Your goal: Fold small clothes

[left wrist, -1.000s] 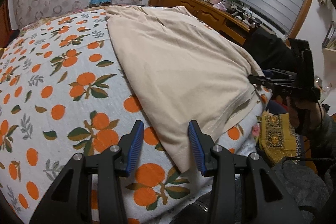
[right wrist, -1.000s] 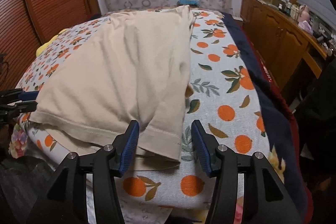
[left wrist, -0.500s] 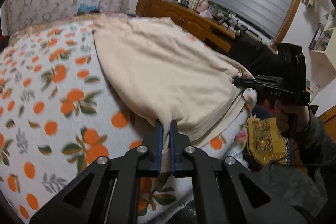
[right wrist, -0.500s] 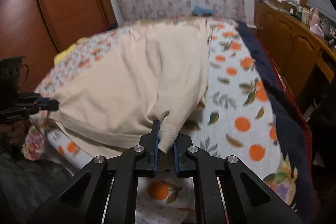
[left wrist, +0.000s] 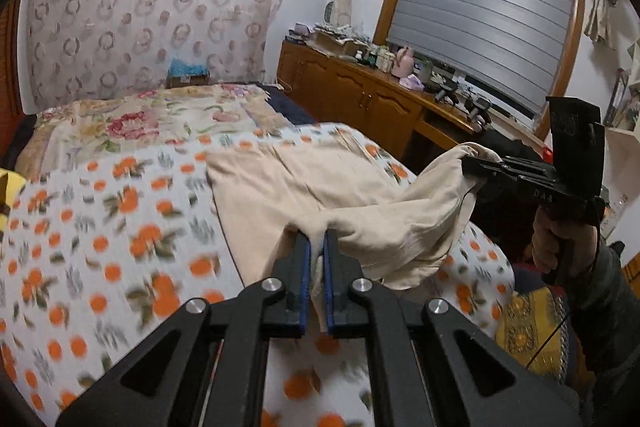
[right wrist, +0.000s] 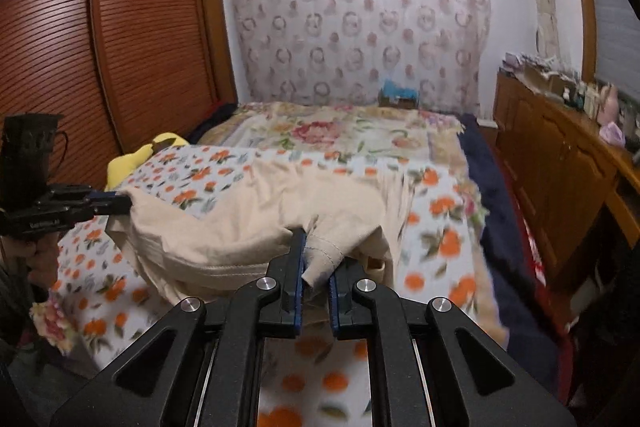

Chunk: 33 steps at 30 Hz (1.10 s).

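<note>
A beige garment (left wrist: 304, 183) lies on the orange-print bedspread (left wrist: 100, 227), its near hem lifted off the bed. My left gripper (left wrist: 316, 247) is shut on one near corner of the hem. My right gripper (right wrist: 318, 259) is shut on the other near corner, with a flap of hem (right wrist: 324, 259) hanging between its fingers. In the left wrist view the right gripper (left wrist: 468, 163) shows at the right, held by a hand, with cloth draping from it. In the right wrist view the left gripper (right wrist: 120, 203) shows at the left, pinching the beige garment (right wrist: 240, 219).
A floral quilt (right wrist: 340, 131) covers the far half of the bed. A wooden sideboard (left wrist: 360, 95) with clutter stands along the right side. A slatted wooden wardrobe (right wrist: 100, 47) stands at the left. A yellow item (right wrist: 136, 159) lies at the bed's left edge.
Both grippers went from open around the hem corners to shut on them. Both then rose and tipped up, lifting the near hem off the bed.
</note>
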{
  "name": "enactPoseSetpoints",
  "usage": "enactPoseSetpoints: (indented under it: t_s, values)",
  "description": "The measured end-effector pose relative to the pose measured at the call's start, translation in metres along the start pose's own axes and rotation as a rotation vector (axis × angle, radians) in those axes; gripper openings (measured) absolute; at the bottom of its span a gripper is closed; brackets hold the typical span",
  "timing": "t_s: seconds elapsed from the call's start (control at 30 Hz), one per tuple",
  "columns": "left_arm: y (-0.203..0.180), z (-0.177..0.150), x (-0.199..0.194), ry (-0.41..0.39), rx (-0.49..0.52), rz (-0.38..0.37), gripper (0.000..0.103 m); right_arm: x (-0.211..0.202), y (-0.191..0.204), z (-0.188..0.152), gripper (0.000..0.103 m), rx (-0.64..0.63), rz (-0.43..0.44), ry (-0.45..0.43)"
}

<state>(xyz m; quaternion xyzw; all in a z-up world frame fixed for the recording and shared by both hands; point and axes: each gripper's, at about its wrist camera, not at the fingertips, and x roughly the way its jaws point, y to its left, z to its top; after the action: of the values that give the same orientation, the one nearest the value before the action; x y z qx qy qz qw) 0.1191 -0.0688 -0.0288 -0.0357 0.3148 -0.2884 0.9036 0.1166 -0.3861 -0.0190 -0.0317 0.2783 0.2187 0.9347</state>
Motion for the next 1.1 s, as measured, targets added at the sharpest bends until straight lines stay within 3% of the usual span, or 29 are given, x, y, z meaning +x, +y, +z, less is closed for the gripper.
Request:
enactPoseSetpoints:
  t_s: [0.23,0.47,0.73,0.8,0.9,0.97,1.1]
  values:
    - [0.029,0.051,0.039,-0.041,-0.028,0.060,0.003,0.061,-0.027,0.046,0.006,-0.009,-0.013,0.024]
    - [0.065,0.076,0.091,0.000,-0.064,0.118,0.003,0.122,-0.061,0.060,0.007,0.028,-0.011,0.087]
    - [0.096,0.082,0.142,0.104,-0.077,0.118,0.003,0.170,-0.083,0.059,0.010,0.040,-0.018,0.178]
    - [0.097,0.082,0.144,0.113,-0.072,0.112,0.006,0.174,-0.088,0.058,0.014,0.050,-0.013,0.187]
    - [0.100,0.084,0.137,0.096,-0.051,0.125,0.026,0.170,-0.093,0.060,0.030,0.043,-0.036,0.179]
    - [0.102,0.084,0.130,0.089,-0.046,0.121,0.036,0.161,-0.093,0.060,0.032,0.024,-0.043,0.173]
    - [0.104,0.068,0.119,0.142,-0.038,0.100,0.038,0.148,-0.093,0.056,0.038,-0.011,-0.040,0.185]
